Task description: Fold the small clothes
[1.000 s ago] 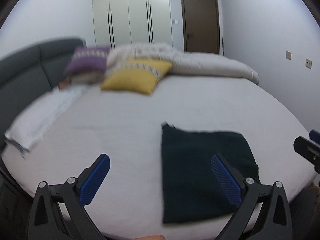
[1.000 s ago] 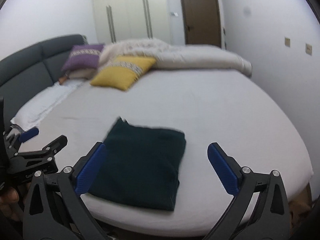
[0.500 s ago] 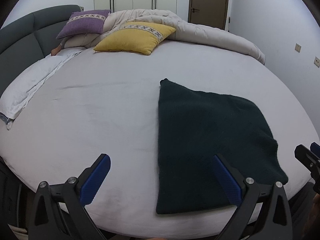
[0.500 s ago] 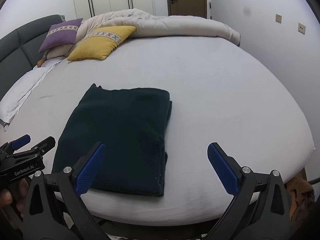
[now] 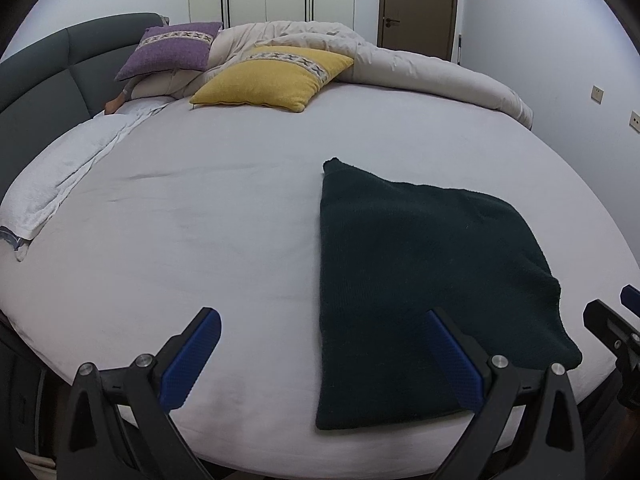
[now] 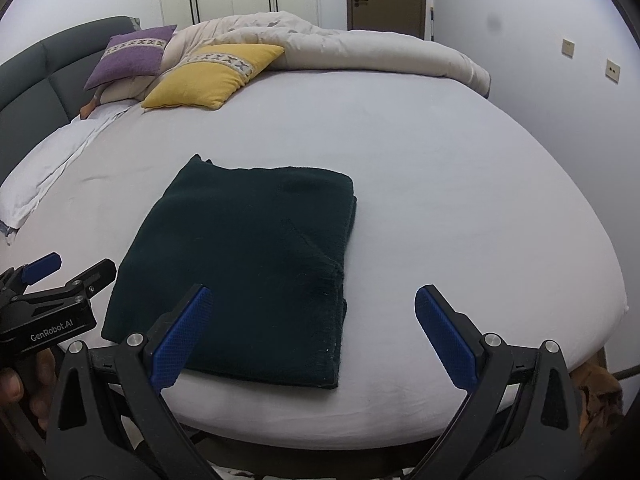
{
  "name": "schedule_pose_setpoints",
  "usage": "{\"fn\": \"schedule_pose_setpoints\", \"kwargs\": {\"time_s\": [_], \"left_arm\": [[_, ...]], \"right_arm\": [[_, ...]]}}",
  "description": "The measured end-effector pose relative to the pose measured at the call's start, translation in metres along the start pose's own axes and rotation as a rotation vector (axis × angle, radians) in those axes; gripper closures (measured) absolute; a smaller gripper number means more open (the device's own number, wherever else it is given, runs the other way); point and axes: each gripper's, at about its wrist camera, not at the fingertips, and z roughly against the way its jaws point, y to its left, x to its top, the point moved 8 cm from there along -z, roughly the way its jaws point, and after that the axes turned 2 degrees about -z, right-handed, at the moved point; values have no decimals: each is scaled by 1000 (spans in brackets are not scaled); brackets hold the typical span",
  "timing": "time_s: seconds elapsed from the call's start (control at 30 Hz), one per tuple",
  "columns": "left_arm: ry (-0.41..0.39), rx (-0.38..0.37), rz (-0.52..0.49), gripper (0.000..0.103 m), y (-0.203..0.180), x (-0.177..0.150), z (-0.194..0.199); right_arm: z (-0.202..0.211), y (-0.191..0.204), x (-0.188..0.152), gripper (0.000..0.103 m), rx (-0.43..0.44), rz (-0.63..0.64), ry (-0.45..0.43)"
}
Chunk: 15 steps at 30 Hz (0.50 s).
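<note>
Already folded, the cloth [image 6: 244,264] lies flat near the bed's [image 6: 440,184] front edge
Both grippers hover level off that edge, jaws wide and empty; the right gripper [image 6: 308,332] straddles the cloth's right front corner, the left gripper [image 5: 320,364] its left edge, long axis running away from both, neither clearly nearer
</note>
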Motion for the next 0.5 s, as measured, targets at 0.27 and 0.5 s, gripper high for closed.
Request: {"fn": "schedule_pose_setpoints", "kwargs": {"time_s": [0.27,0.5], "left_arm": [[-10,12,-5,0,0,2,2],[-10,16,-9,0,0,2,1]], "right_arm": [[2,2,1,1,-1,3,-1],[1,4,1,1,1,2,2]]}}
